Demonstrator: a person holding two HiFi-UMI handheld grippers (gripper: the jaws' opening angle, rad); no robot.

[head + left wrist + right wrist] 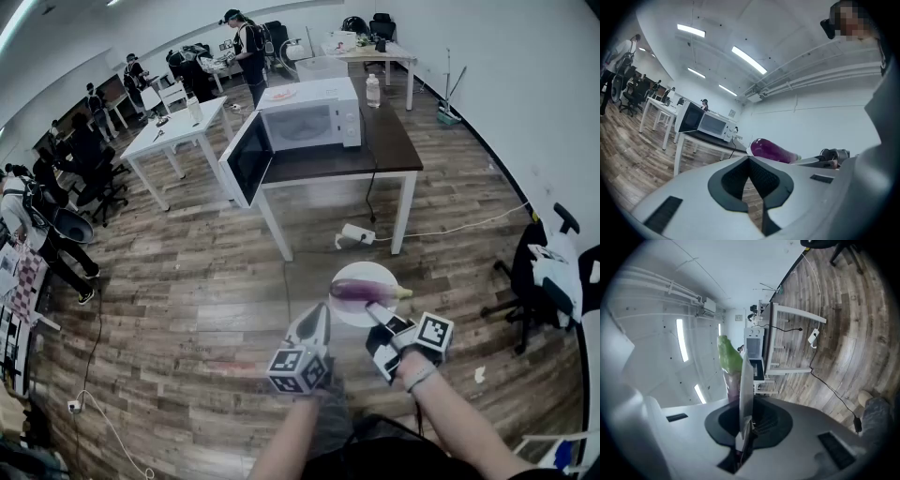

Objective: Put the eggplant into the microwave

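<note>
A purple eggplant with a green stem lies on a small white plate held in the air over the wooden floor. My right gripper is shut on the plate's near rim. In the right gripper view the plate stands edge-on between the jaws, with the eggplant behind it. My left gripper is shut and empty, just left of the plate. The white microwave sits on a dark table ahead, its door swung open to the left. The left gripper view shows the eggplant beyond the shut jaws.
A water bottle stands on the table behind the microwave. A power strip and its cable lie on the floor under the table. White tables and several people are at the far left. An office chair stands at the right.
</note>
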